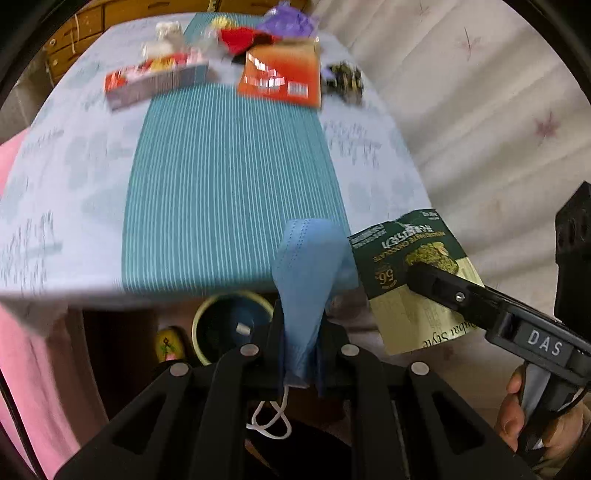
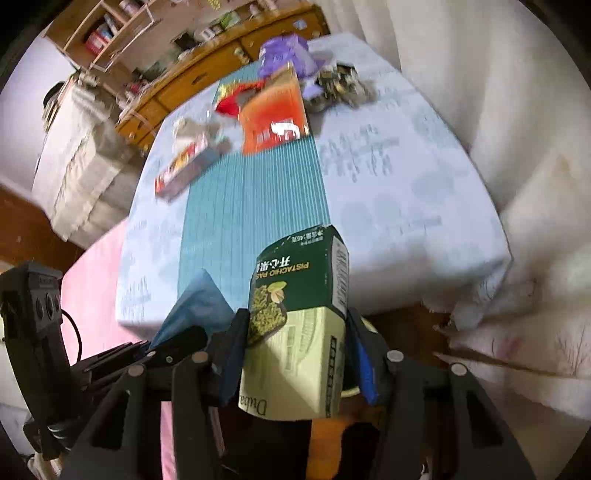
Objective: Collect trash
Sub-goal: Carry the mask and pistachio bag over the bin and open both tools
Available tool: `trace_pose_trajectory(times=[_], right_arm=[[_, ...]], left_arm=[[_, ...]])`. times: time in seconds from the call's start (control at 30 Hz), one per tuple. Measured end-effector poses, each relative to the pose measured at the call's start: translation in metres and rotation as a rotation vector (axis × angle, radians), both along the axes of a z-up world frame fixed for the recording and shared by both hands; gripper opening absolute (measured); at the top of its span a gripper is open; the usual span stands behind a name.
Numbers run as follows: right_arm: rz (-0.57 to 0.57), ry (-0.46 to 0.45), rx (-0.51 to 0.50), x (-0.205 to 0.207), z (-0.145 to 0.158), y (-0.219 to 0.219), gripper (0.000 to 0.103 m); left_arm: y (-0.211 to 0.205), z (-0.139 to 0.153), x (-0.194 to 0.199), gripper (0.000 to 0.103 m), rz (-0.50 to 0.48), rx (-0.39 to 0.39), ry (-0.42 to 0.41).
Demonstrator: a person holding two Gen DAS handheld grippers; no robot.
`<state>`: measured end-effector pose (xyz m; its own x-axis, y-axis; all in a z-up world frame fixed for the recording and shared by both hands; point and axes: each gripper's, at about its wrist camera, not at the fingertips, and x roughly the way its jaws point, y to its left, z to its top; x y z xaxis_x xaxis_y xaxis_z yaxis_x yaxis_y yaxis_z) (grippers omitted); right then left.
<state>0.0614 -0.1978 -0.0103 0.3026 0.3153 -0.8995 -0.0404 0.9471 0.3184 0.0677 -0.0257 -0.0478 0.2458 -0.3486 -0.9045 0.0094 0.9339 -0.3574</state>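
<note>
Your left claw (image 1: pixel 301 332) is clamped on a blue face mask (image 1: pixel 310 266) and your right claw (image 2: pixel 295 354) is closed around a green pistachio chocolate box (image 2: pixel 299 317), both held off the near edge of the table (image 1: pixel 74 206). Just below the left claw sits a yellow-rimmed bin (image 1: pixel 221 325), likely their destination. Far ahead wait an orange packet (image 1: pixel 280 74), a red-ended carton (image 1: pixel 155 83), purple wrapper (image 1: pixel 288 20) and other scraps.

Right gripper (image 1: pixel 417 273) body: "DAS"
Green carton (image 2: pixel 301 295): "PISTACHIO", "Duba…"; left wrist view: "CHOCOLATE", "56", "Style"
</note>
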Motion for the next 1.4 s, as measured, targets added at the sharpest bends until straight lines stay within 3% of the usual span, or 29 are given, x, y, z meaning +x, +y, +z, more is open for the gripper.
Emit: trace_pose_trajectory(times=[0.17, 0.3, 0.6, 0.87, 1.03, 1.13, 1.2, 1.27, 1.4], right_arm=[[0.017, 0.073, 0.02, -0.024, -0.033, -0.011, 0.05], [0.017, 0.152, 0.003, -0.038, -0.079, -0.013, 0.05], [-0.024, 0.312, -0.011, -0.051, -0.228, -0.019, 0.051], [-0.021, 0.325, -0.035, -0.036, -0.351, -0.012, 0.052], [-0.041, 0.367, -0.05, -0.026, -0.417, -0.007, 0.056], [-0.045, 0.378, -0.062, -0.021, -0.442, -0.006, 0.058], [-0.048, 0.36, -0.089, -0.018, -0.452, -0.005, 0.059], [-0.053, 0.342, -0.093, -0.017, -0.453, -0.003, 0.061], [-0.057, 0.313, -0.084, -0.016, -0.447, -0.003, 0.078]], left_arm=[[-0.016, -0.01, -0.03, 0.01, -0.011, 0.06, 0.035], [-0.021, -0.038, -0.042, 0.01, -0.007, 0.085, 0.089], [-0.027, -0.168, -0.048, 0.01, 0.003, 0.133, 0.178], [-0.026, -0.309, -0.043, 0.01, 0.01, 0.144, 0.232], [-0.026, -0.37, -0.036, 0.011, -0.007, 0.165, 0.246], [-0.021, -0.392, -0.03, 0.037, -0.004, 0.17, 0.245], [-0.015, -0.4, -0.027, 0.067, 0.009, 0.196, 0.24], [-0.007, -0.402, -0.025, 0.078, 0.029, 0.206, 0.235], [0.007, -0.401, -0.026, 0.081, 0.058, 0.221, 0.223]])
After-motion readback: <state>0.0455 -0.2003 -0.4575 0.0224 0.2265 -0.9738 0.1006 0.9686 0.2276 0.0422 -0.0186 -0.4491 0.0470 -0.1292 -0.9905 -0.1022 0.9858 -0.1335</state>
